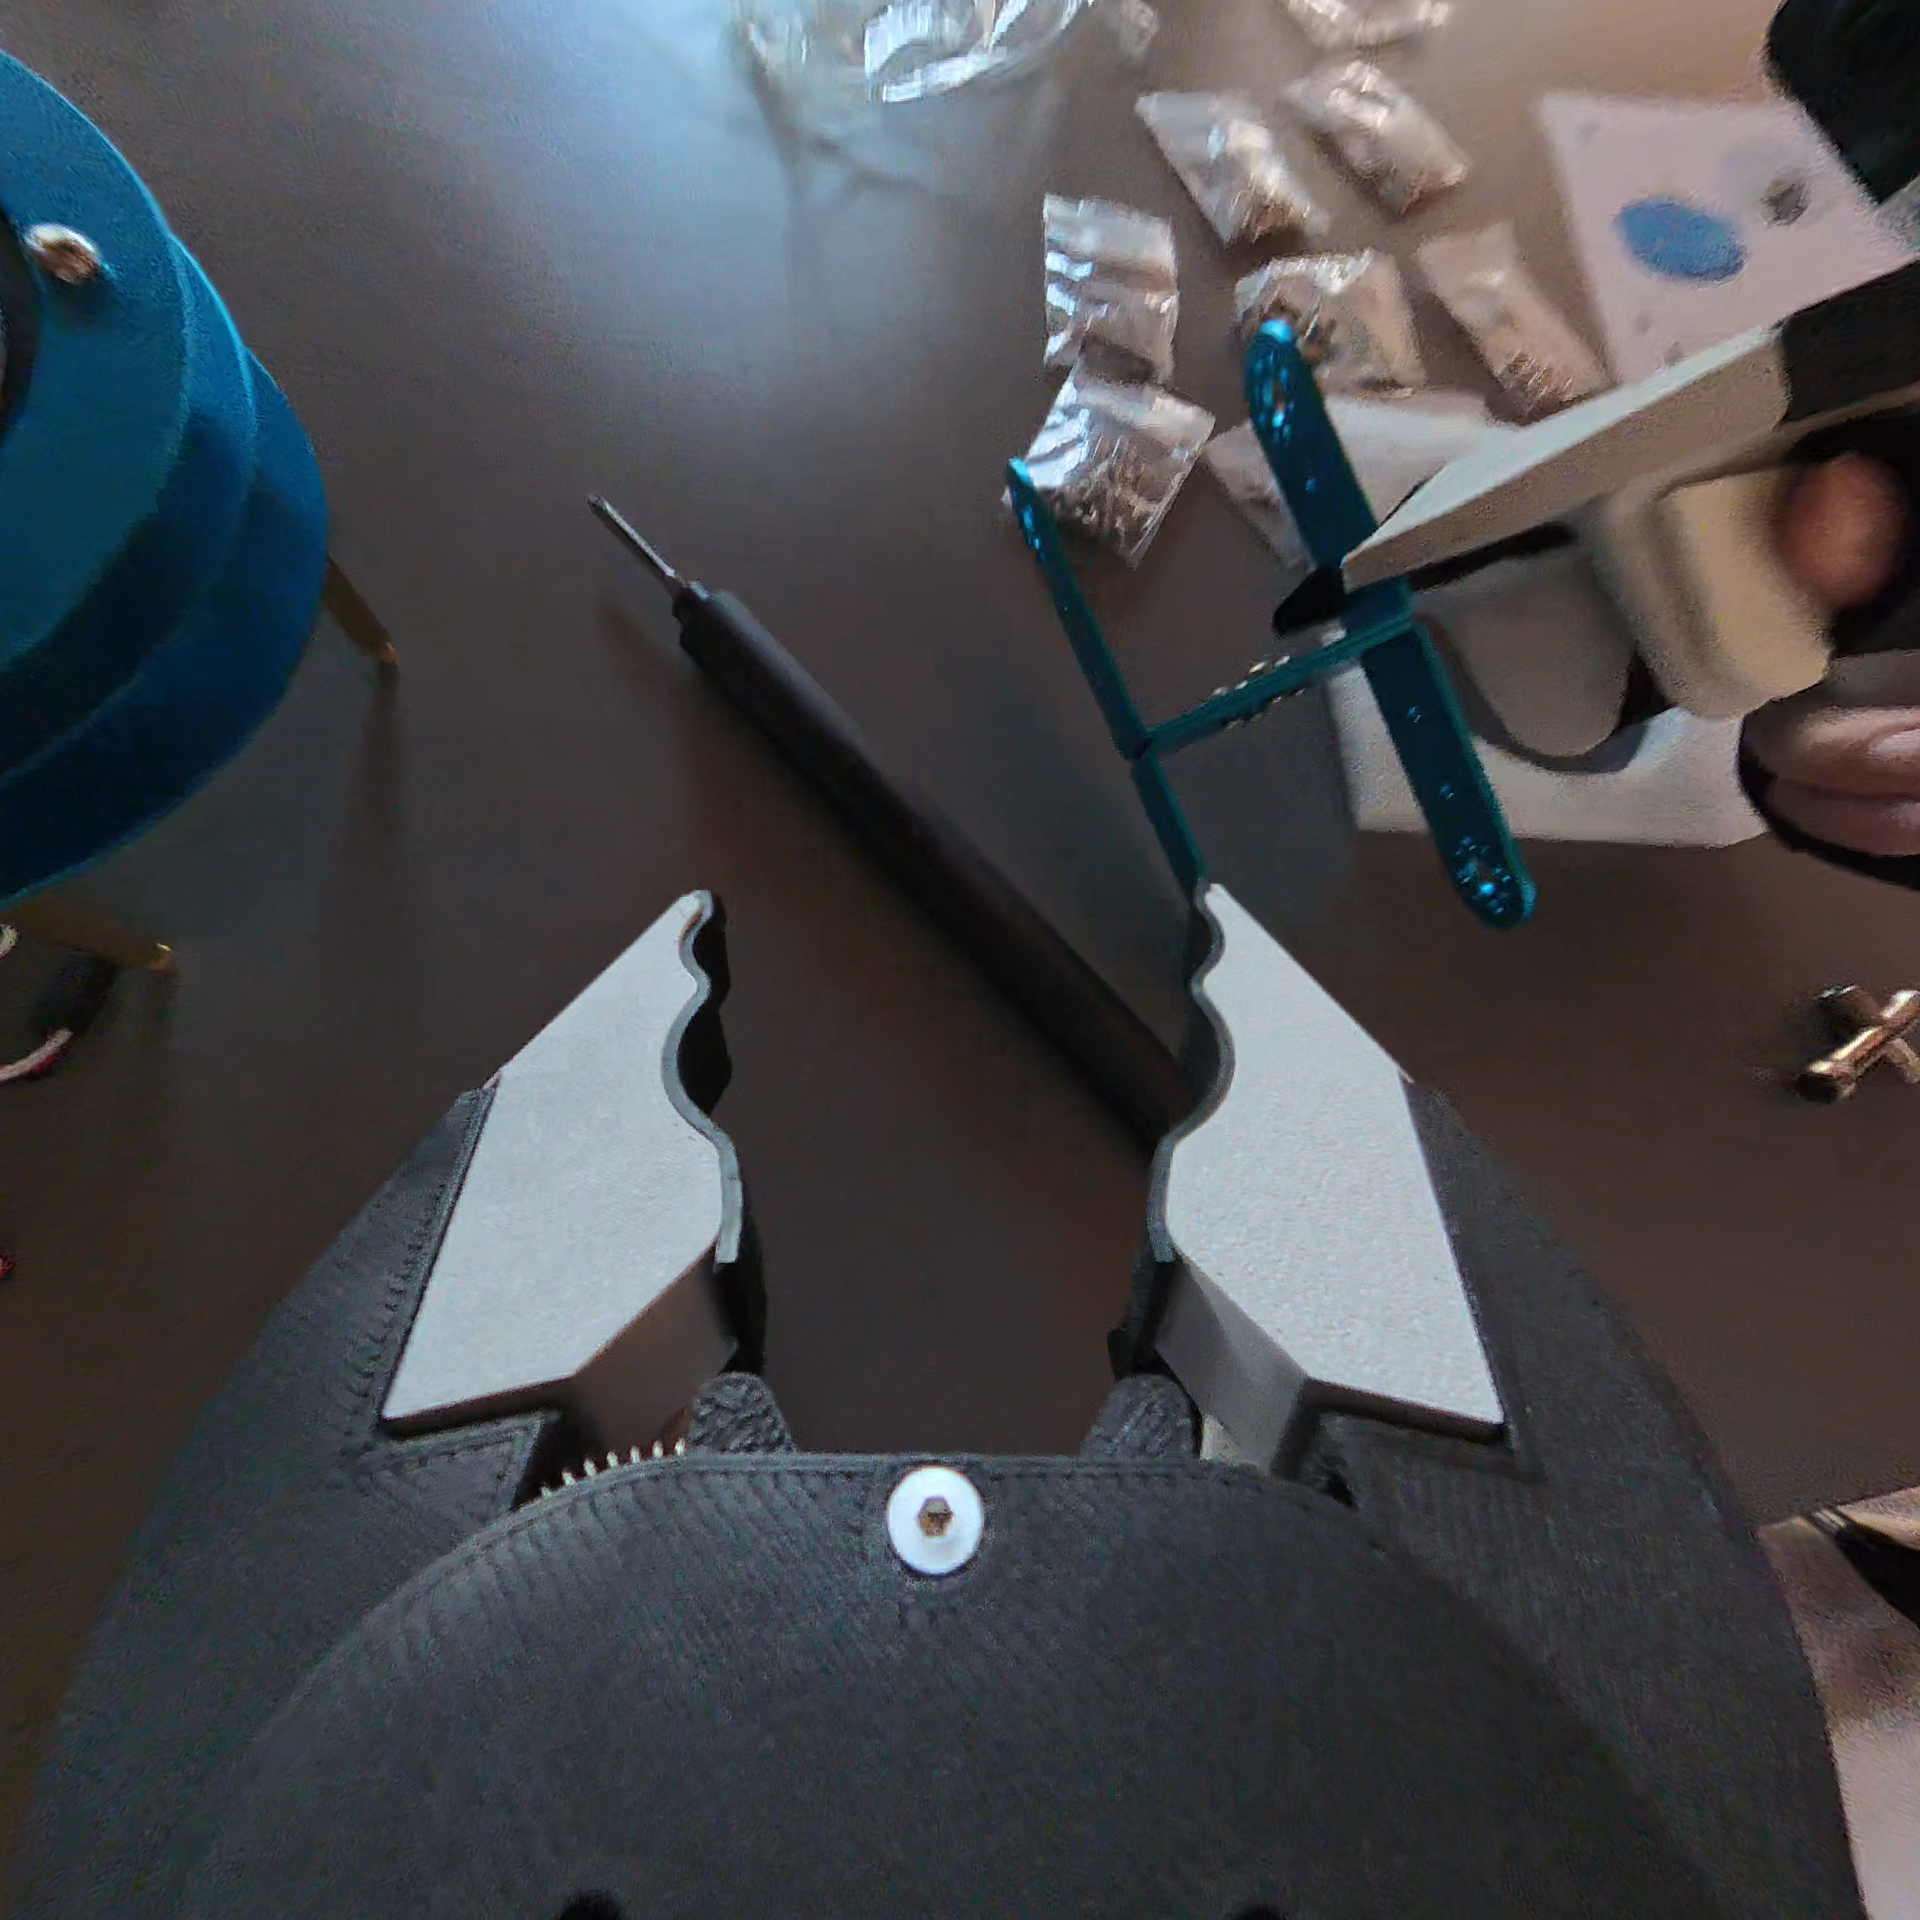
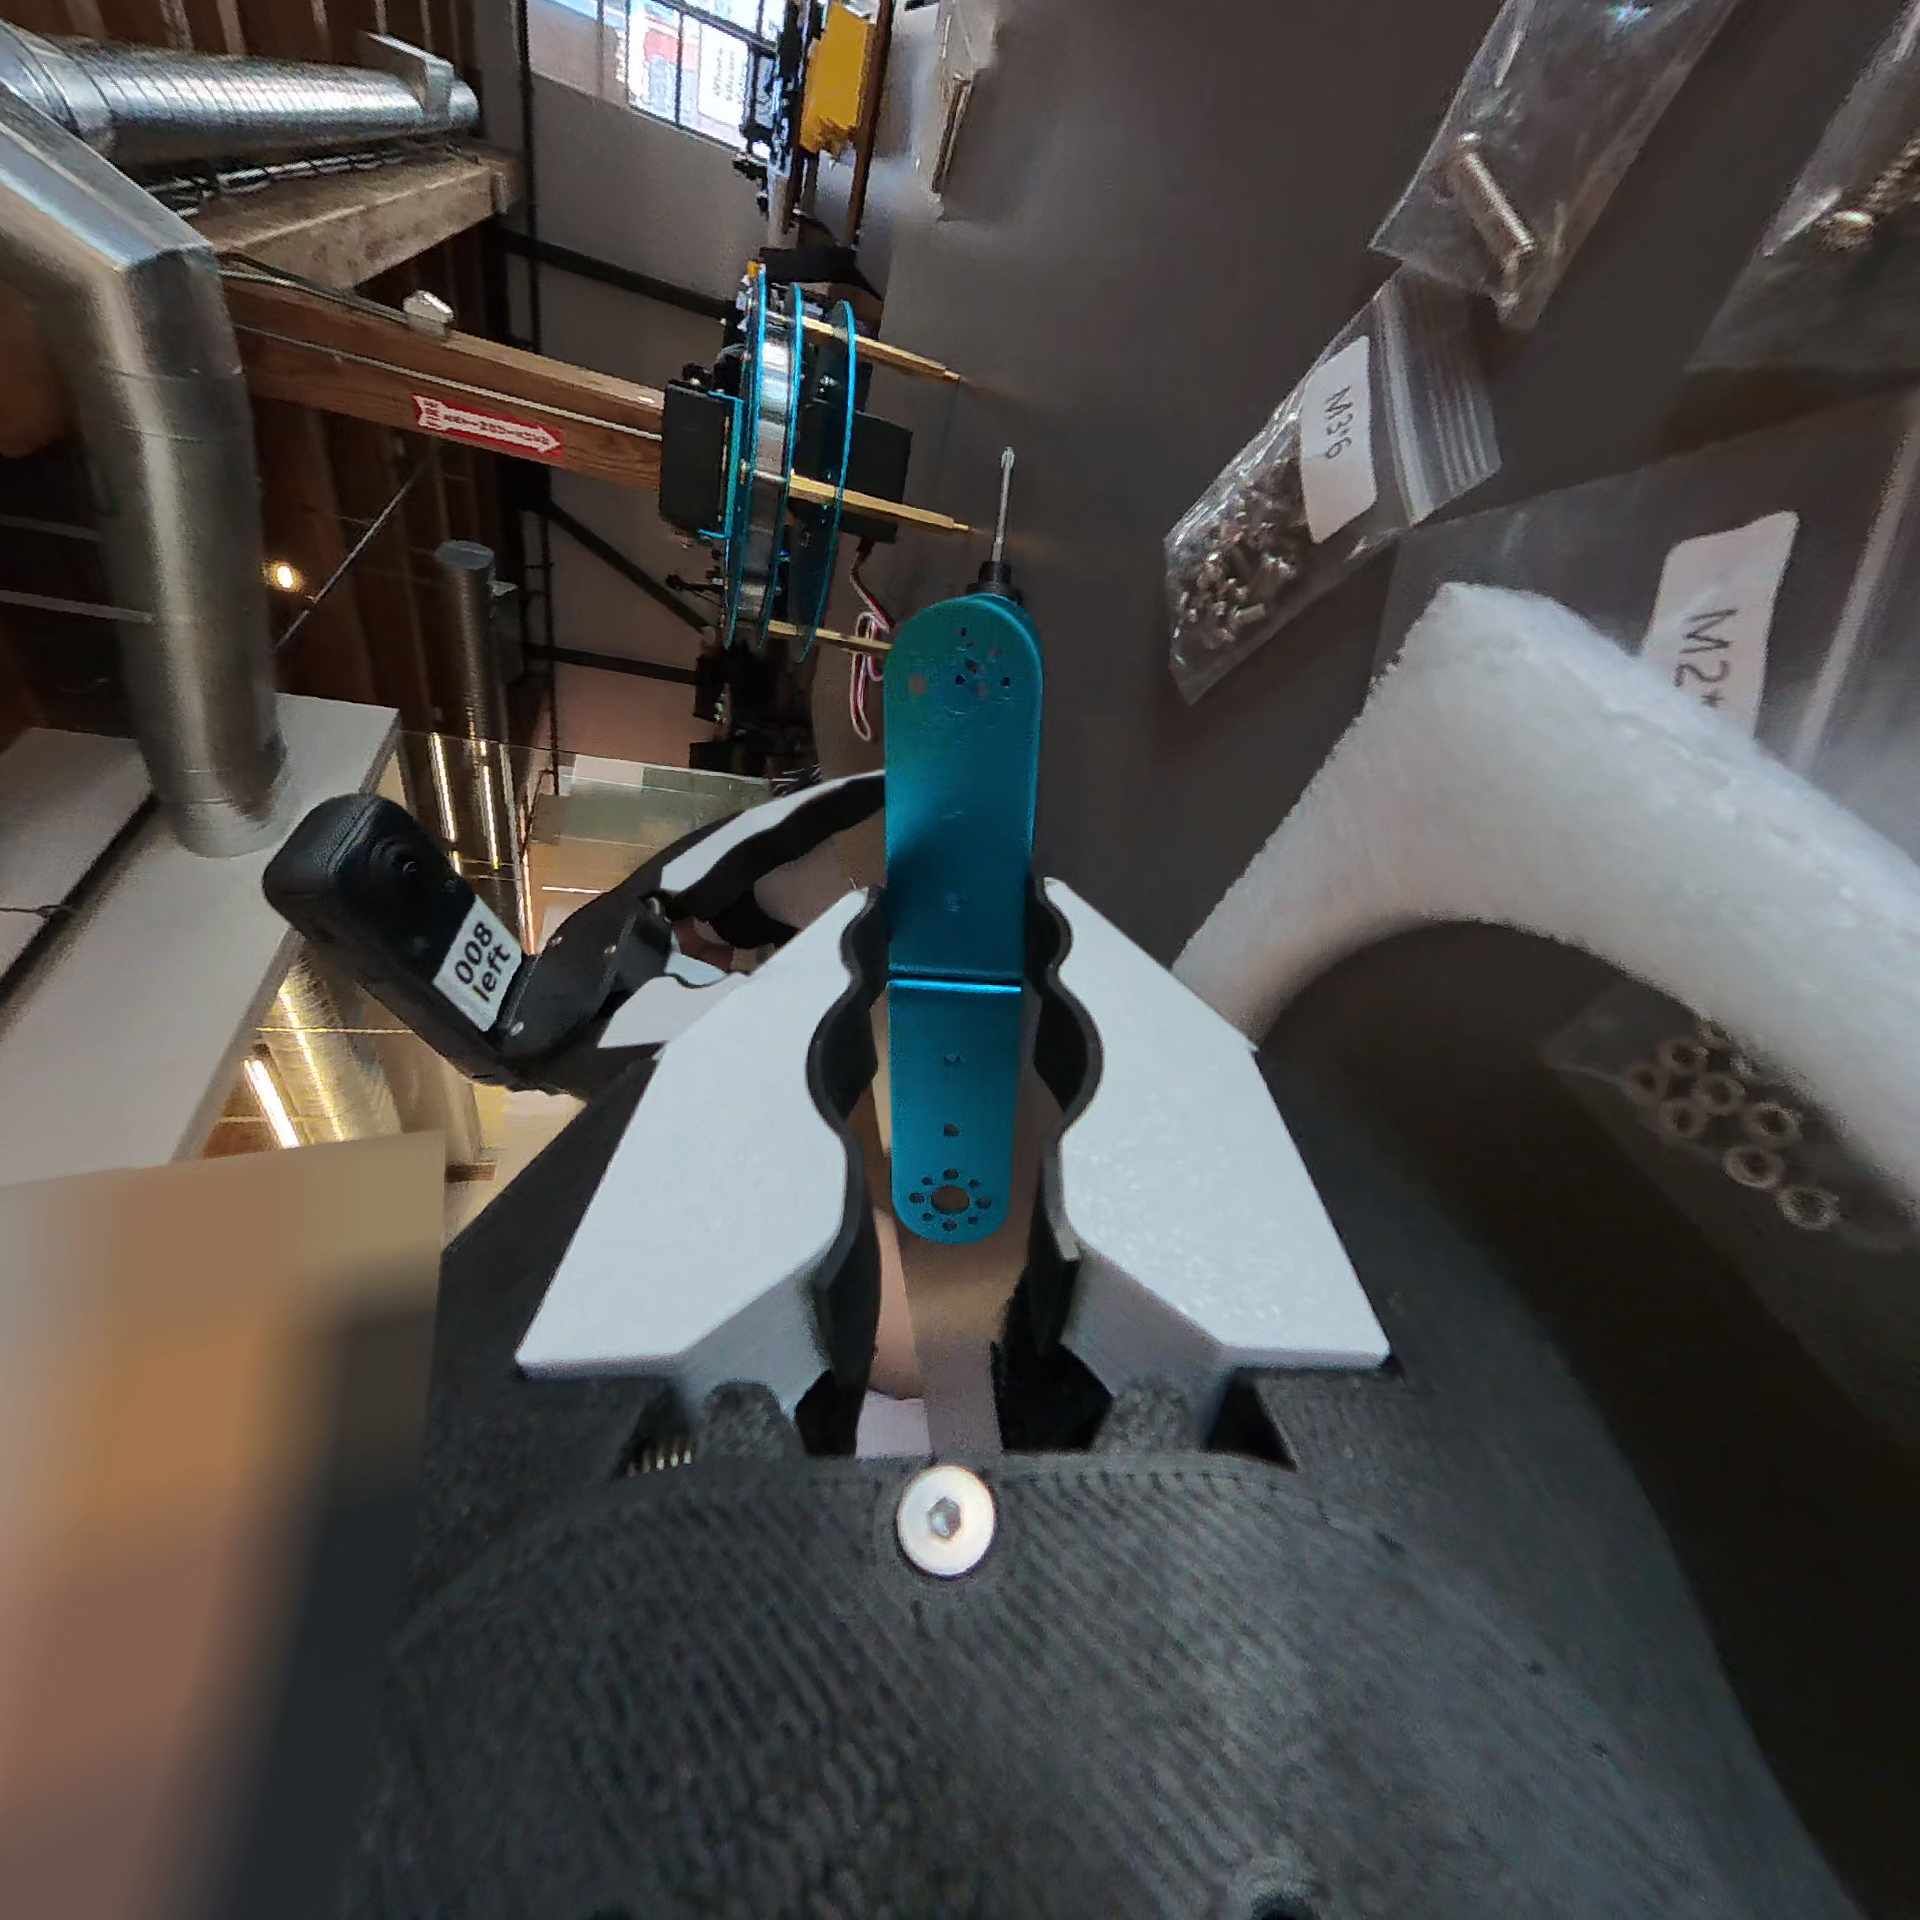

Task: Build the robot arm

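My left gripper (image 1: 956,914) is open and empty just above the dark table (image 1: 623,312). A black screwdriver (image 1: 894,821) lies slantwise on the table, its handle end by the inner side of my right-hand finger (image 1: 1299,1143). My right gripper (image 2: 956,904) is shut on a blue U-shaped metal bracket (image 2: 961,821) with small holes, holding it in the air. In the left wrist view the right gripper (image 1: 1340,597) holds that bracket (image 1: 1429,717) at the upper right, with one bracket arm ending near my left gripper's right fingertip.
A blue round layered robot base (image 1: 135,540) on brass standoffs stands at the left, also in the right wrist view (image 2: 790,468). Several clear bags of screws (image 1: 1112,281) lie at the far right. White foam packing (image 2: 1558,790) and a small metal cross wrench (image 1: 1860,1039) are nearby.
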A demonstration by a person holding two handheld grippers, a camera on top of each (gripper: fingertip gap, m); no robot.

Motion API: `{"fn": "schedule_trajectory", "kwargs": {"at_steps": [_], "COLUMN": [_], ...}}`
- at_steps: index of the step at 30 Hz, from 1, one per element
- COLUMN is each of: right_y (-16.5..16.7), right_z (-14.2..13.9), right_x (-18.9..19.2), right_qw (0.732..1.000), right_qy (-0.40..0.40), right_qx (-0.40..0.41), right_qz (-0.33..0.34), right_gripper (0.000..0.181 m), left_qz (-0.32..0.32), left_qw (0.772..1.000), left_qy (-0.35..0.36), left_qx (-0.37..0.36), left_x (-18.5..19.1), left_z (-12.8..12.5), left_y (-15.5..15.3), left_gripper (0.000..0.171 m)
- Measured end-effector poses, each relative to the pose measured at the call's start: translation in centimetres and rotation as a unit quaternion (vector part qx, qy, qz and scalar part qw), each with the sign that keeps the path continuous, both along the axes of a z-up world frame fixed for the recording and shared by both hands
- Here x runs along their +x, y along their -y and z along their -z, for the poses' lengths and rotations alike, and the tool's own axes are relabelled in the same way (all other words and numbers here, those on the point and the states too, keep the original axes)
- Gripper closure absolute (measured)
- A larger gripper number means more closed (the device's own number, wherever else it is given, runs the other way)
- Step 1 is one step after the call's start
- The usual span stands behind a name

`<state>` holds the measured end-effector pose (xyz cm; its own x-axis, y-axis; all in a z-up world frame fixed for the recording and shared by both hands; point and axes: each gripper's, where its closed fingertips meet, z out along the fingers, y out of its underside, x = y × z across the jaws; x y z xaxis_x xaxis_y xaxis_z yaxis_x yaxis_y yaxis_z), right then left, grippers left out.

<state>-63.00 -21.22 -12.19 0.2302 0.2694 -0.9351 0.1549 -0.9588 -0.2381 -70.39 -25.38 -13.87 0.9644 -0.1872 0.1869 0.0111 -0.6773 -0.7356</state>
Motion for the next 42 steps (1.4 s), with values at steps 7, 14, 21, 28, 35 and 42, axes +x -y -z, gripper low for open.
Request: {"fn": "schedule_trajectory", "kwargs": {"at_steps": [7, 14, 21, 28, 35, 42], "right_y": [0.4, 1.0, 1.6, 3.8, 5.2, 4.6], "right_z": [0.1, 0.3, 0.7, 2.4, 2.0, -2.6], "right_x": [-1.2, -2.7, -2.3, -1.1, -1.0, 0.4], "right_qw": [0.999, 0.996, 0.990, 0.981, 0.975, 0.982], "right_qy": [0.035, 0.088, 0.137, 0.180, 0.199, 0.148], "right_qx": [0.002, 0.005, -0.022, -0.066, -0.077, -0.037], "right_qz": [0.007, 0.001, -0.005, -0.016, -0.068, -0.107], "right_gripper": [0.156, 0.155, 0.156, 0.157, 0.143, 0.141], "left_qz": [0.023, 0.008, -0.018, -0.046, -0.043, -0.010], "left_qw": [0.995, 0.988, 0.991, 0.991, 0.993, 0.993], "left_qy": [-0.070, -0.123, -0.067, -0.049, -0.014, 0.083], "left_qx": [-0.064, -0.092, -0.115, -0.112, -0.110, -0.079], "left_x": [-0.9, -3.6, -4.1, -5.0, -5.0, -4.0], "left_z": [2.0, 2.3, 2.2, 2.1, 2.0, 1.1], "left_y": [1.1, 2.3, 3.0, 3.5, 3.7, 4.0], "left_gripper": [0.104, 0.155, 0.155, 0.155, 0.156, 0.156]}}
